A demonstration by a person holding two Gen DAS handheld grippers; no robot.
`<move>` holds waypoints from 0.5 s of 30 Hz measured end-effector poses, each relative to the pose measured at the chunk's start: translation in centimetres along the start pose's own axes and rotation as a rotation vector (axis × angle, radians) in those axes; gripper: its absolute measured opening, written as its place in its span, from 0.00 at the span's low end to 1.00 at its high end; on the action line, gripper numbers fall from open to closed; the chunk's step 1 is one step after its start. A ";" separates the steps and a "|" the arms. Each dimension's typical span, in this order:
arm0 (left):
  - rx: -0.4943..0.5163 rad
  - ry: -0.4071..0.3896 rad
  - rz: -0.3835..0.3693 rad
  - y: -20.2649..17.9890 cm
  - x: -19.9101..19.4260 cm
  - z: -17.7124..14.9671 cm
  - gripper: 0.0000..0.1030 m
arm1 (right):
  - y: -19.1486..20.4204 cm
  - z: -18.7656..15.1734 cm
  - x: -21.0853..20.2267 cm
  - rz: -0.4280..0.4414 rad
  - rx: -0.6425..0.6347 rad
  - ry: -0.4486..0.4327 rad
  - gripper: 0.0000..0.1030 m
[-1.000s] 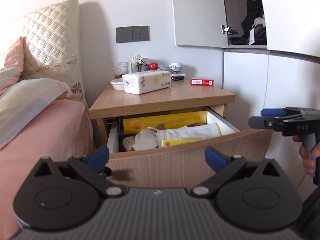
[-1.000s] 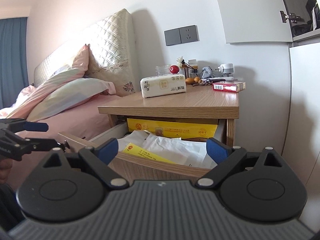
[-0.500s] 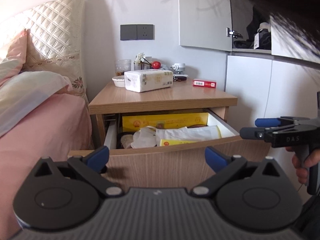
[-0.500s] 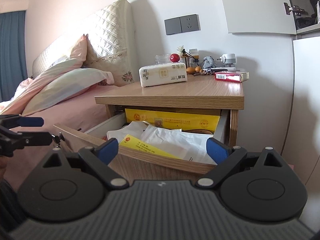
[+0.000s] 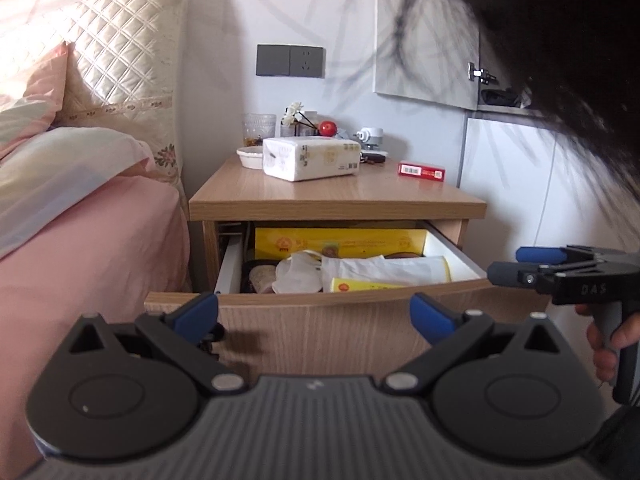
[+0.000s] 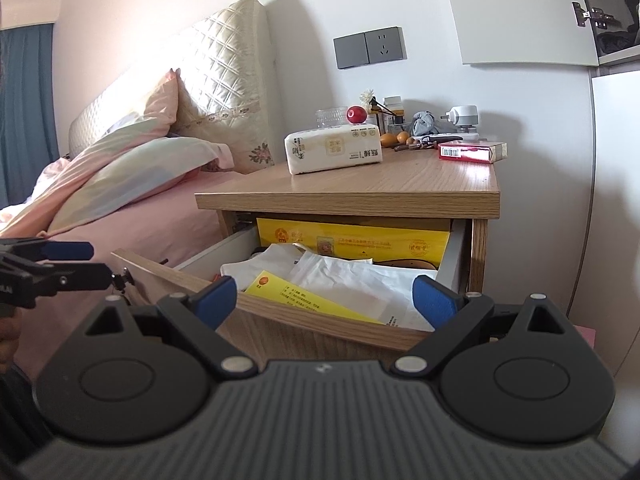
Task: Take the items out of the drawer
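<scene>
The wooden nightstand drawer [image 5: 320,320] stands pulled open, also in the right wrist view [image 6: 320,324]. Inside lie a long yellow box [image 5: 340,240], white paper bags [image 5: 380,268], a yellow leaflet [image 6: 304,296] and a white cloth [image 5: 296,276]. My left gripper [image 5: 314,312] is open and empty, just in front of the drawer front. My right gripper [image 6: 326,298] is open and empty at the drawer's near right corner; it shows from the side in the left wrist view [image 5: 520,266].
On the nightstand top [image 5: 332,192] sit a tissue pack [image 5: 310,158], a red box [image 5: 421,170], a bowl [image 5: 250,156], a glass and small items. A bed with pink bedding [image 5: 80,248] is at left. White cabinets [image 5: 520,184] stand at right. Dark hair covers the left view's upper right.
Both grippers have drawn slightly closer to the open drawer, both still open. Dark hair has spread further across the top right of the left wrist view.
</scene>
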State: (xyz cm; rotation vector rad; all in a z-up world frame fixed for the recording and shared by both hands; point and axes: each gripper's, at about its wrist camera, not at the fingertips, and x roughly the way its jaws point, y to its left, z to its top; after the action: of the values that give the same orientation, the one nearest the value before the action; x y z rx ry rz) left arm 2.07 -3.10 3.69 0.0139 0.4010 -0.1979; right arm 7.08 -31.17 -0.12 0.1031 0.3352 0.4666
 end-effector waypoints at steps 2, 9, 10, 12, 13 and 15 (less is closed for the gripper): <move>-0.024 -0.003 -0.006 0.3 -0.1 0.1 1.00 | 0.0 0.0 0.0 -0.003 -0.001 0.000 0.94; -0.061 -0.012 -0.011 1.0 -0.1 0.1 1.00 | 0.0 0.0 0.1 -0.002 0.002 0.006 0.94; -0.062 -0.011 -0.010 1.1 -0.1 0.1 1.00 | 0.0 0.0 0.2 -0.002 0.003 0.006 0.94; -0.066 -0.009 -0.009 1.2 0.0 0.0 1.00 | 0.1 0.0 0.2 0.000 0.002 0.006 0.94; -0.071 -0.007 -0.011 1.2 0.0 0.1 1.00 | 0.1 0.0 0.3 0.001 0.001 0.006 0.94; -0.081 -0.003 -0.015 1.4 0.0 0.1 1.00 | 0.2 0.0 0.3 0.004 0.000 0.005 0.94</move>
State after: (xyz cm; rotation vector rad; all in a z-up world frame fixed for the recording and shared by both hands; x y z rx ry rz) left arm 2.38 -1.77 3.72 -0.0691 0.4058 -0.1960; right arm 7.23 -30.86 -0.19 0.1026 0.3400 0.4711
